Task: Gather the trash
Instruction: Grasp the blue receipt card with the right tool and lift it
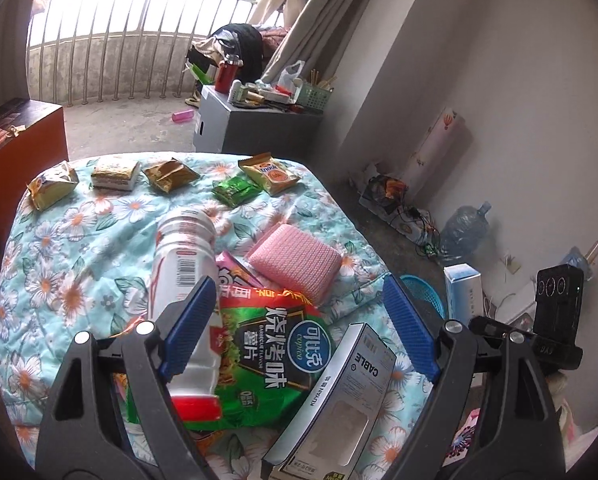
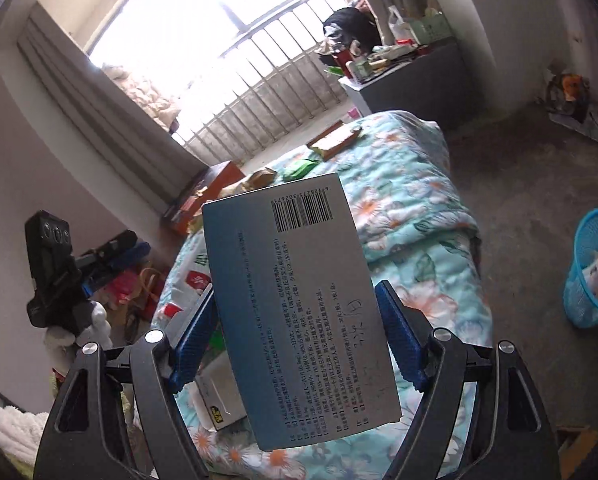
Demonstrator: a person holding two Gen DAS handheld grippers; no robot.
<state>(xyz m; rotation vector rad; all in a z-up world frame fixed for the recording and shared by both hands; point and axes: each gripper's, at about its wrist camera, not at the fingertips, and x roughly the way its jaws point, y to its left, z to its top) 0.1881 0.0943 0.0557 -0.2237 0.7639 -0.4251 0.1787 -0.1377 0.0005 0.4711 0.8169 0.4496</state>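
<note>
- The right gripper (image 2: 297, 336) has a flat medicine box (image 2: 299, 312) between its blue pads (image 2: 399, 340); the box fills the gap edge to edge, barcode end pointing away, lifted clear above the bed.
- The left gripper (image 1: 299, 324) stands wide with nothing clamped, hovering over a pile of trash on the floral quilt (image 1: 79, 248).
- Under it lie a white plastic bottle (image 1: 183, 280) with a red cap, a green chip bag (image 1: 267, 356) and a grey cable box (image 1: 339, 400), overlapping one another.
- Just past them sits a pink pad (image 1: 295, 260).
- Along the far edge of the quilt is a row of small snack packets (image 1: 167, 174).
- On the floor to the right of the bed stands a blue mesh wastebasket (image 2: 595, 268) with some litter inside.
</note>
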